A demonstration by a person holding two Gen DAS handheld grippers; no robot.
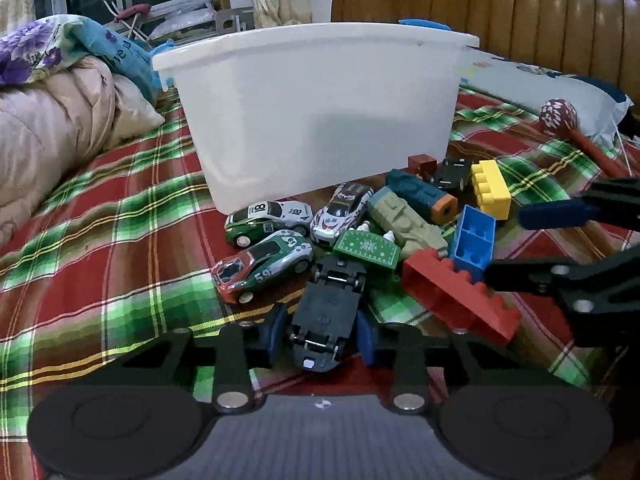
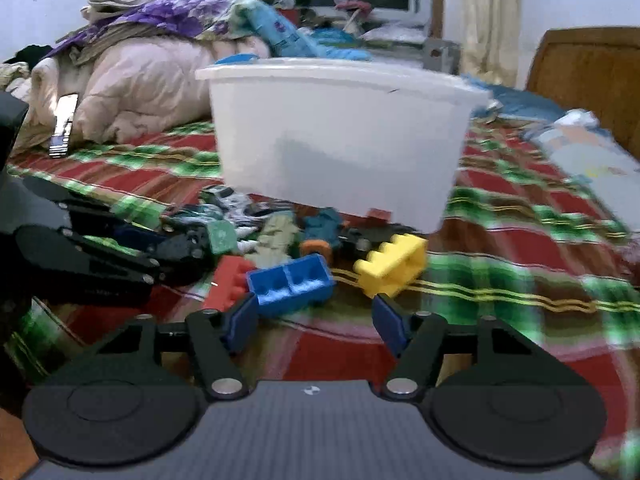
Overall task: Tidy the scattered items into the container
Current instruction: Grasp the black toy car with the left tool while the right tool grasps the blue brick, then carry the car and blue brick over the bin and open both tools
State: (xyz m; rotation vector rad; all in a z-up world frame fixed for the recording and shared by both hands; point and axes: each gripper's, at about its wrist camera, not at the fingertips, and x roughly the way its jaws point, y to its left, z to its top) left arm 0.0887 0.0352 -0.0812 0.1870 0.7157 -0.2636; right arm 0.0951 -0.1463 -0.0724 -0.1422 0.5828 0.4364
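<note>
A white plastic bin (image 1: 316, 112) stands on the plaid bed cover, also in the right wrist view (image 2: 340, 140). In front of it lie toy cars, a red brick (image 1: 452, 292), a blue brick (image 1: 474, 240) and a yellow brick (image 1: 490, 188). My left gripper (image 1: 320, 338) has its blue pads on both sides of an overturned black toy car (image 1: 326, 312). My right gripper (image 2: 314, 324) is open and empty, just short of the blue brick (image 2: 292, 282) and yellow brick (image 2: 394, 266). It shows at the right of the left wrist view (image 1: 516, 248).
Folded quilts (image 1: 52, 128) are piled on the left of the bed. A wooden headboard (image 1: 520, 12) rises behind the bin. A pillow (image 1: 560, 92) and a red rattle (image 1: 560, 120) lie at the far right. A plaid bed cover (image 2: 520, 264) stretches to the right of the toys.
</note>
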